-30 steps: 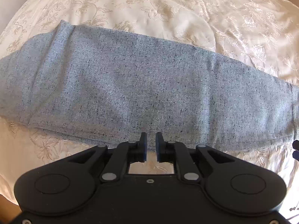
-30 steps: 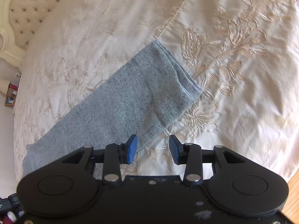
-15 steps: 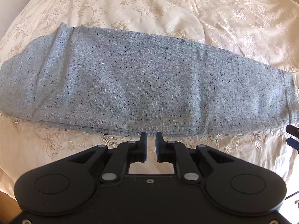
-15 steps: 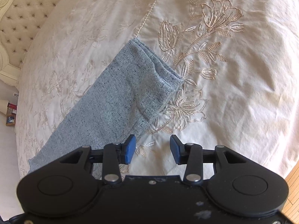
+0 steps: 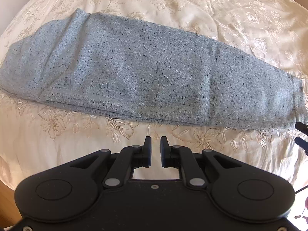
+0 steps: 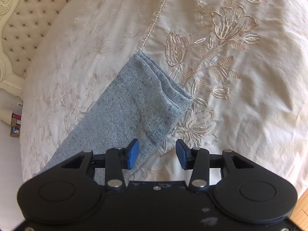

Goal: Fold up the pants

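Grey-blue pants [image 5: 134, 73] lie folded lengthwise on the embroidered bedspread [image 6: 240, 67]. The left gripper [image 5: 155, 144] hovers empty, jaws narrow; the right gripper [image 6: 157, 148], jaws just widening, holds nothing above the hem.

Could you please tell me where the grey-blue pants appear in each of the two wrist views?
Left wrist view: the pants lie lengthwise across the middle of the picture, beyond the left gripper.
Right wrist view: only their hem end shows, running from centre down to lower left, behind the right gripper.
Shared landmark: the cream embroidered bedspread under the pants.
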A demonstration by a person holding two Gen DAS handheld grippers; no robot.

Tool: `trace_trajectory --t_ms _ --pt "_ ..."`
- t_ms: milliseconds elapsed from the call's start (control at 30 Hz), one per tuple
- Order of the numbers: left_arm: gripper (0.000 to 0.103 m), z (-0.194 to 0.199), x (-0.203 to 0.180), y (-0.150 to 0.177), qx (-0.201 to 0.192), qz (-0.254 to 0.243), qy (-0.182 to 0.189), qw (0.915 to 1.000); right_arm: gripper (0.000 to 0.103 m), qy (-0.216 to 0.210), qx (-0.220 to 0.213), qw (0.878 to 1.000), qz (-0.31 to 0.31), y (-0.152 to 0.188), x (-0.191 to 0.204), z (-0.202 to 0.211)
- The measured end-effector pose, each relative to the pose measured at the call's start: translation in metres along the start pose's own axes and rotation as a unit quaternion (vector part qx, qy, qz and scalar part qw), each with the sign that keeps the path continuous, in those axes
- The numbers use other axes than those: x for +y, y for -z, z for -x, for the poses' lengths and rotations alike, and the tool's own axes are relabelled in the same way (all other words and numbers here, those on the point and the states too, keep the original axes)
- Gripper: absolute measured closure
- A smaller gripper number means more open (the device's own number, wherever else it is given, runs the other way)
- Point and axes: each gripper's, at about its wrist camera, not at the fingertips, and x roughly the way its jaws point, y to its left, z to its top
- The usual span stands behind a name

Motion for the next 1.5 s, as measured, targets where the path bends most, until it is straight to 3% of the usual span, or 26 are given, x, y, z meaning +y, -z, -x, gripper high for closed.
trace_trajectory --t_ms 300,533,833,1000,1200,1333,1500 --pt "0.085 -0.003 -0.015 -0.008 0.003 -0.022 -0.001 0.9998 0.056 -0.007 -0.005 1.0 -0.019 0.02 -0.015 0.007" --pt "0.085 -0.002 -0.016 -0.006 0.005 -0.024 -0.009 0.9997 0.055 -0.008 -0.04 0.999 -0.032 -0.013 -0.009 -0.015" --pt "0.085 -0.009 -0.019 -0.006 0.016 -0.006 -0.015 0.9997 0.053 -0.007 -0.029 0.999 -0.035 -0.041 0.0 -0.039" --pt "0.085 -0.02 -0.046 -0.015 0.027 -0.043 -0.006 0.9987 0.055 -0.006 -0.018 0.998 -0.061 -0.048 -0.001 -0.038" --pt "0.085 -0.023 -0.084 -0.037 0.035 -0.093 0.004 0.9951 0.055 -0.035 -0.038 0.991 -0.127 -0.023 -0.027 -0.028" --pt "0.085 -0.017 -0.1 -0.051 0.026 -0.108 0.012 0.9937 0.053 -0.059 -0.044 0.991 -0.109 -0.032 -0.022 -0.04" --pt "0.085 -0.01 -0.096 -0.057 0.015 -0.098 0.012 0.995 0.052 -0.089 -0.029 0.995 -0.041 -0.06 0.0 -0.055"
